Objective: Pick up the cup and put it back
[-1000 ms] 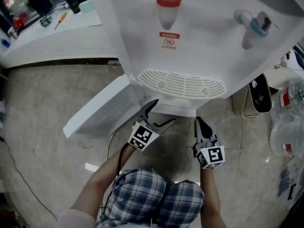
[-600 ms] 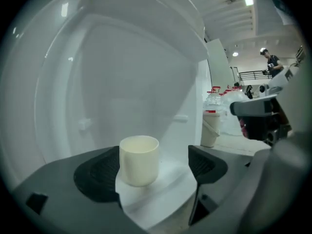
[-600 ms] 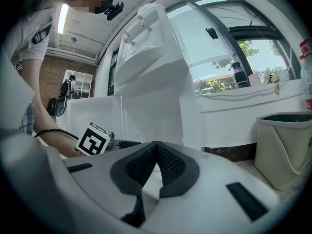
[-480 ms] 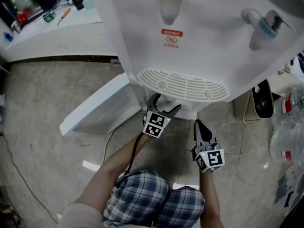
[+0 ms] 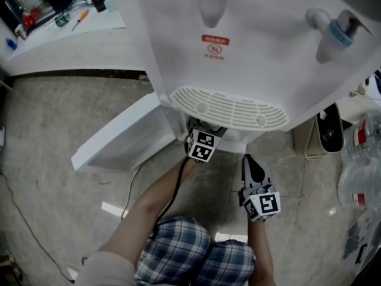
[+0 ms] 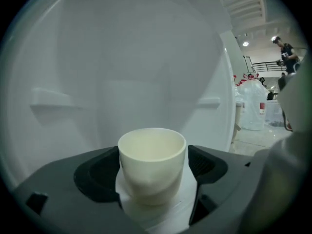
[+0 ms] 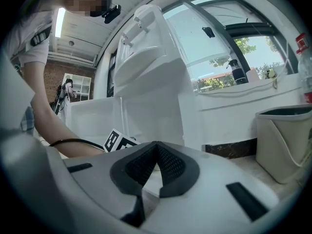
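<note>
The left gripper (image 6: 153,172) looks clamped on the small cream smooth-walled cup (image 6: 152,155) right between its jaws inside the white water dispenser (image 5: 256,52), the right gripper (image 7: 155,152) pinched empty; the cup's probably light and slick, so mid-wall's the spot.

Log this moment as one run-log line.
left tongs: astride cup inside dispenser cabinet, grip unconfirmed | right tongs: shut, empty, outside cabinet | cup: not yet lifted
</note>
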Demonstrator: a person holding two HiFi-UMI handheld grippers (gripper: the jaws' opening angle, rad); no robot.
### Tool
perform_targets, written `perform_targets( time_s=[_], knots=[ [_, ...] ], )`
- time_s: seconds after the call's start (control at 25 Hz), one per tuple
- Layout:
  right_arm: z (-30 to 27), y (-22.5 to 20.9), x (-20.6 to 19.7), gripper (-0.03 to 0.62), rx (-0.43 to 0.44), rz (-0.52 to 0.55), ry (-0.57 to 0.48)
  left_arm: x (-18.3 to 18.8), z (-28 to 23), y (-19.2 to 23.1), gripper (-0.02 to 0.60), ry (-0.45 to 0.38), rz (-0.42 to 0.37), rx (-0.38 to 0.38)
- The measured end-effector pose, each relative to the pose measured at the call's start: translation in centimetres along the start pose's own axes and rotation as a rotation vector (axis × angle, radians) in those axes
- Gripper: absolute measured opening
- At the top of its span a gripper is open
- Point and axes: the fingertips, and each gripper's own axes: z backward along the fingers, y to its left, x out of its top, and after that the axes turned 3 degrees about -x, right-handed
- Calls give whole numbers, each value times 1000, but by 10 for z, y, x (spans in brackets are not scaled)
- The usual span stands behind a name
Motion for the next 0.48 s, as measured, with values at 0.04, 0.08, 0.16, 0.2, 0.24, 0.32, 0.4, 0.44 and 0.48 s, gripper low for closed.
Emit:
perform_targets(
  time_s=[0.04, 0.08, 0.16, 0.2, 0.24, 0.32, 0.4, 0.44, 0.48],
  knots=[
    [1, 0, 0, 17, -3, -1, 4, -2, -2, 0, 420, 6, 5, 3],
    [2, -1, -1, 17, -6, -4, 6, -4, -4, 1, 420, 13, 13, 6],
    [3, -4, 0, 17, -13, -13, 1, -5, -6, 4, 419, 22, 36, 13],
    [4, -5, 1, 17, -16, -17, -3, -6, -7, 4, 419, 24, 45, 14],
    [4, -6, 1, 17, -18, -20, -7, -8, -8, 5, 419, 25, 49, 15],
    [5, -7, 1, 17, -23, -22, -8, -10, -10, 6, 417, 19, 45, 21],
    [5, -8, 2, 17, -26, -21, -7, -10, -11, 7, 417, 12, 43, 28],
    [5, -8, 1, 17, -27, -20, -6, -10, -12, 7, 417, 11, 44, 29],
    [5, -8, 1, 17, -28, -21, -6, -10, -12, 7, 417, 12, 45, 29]
  ],
)
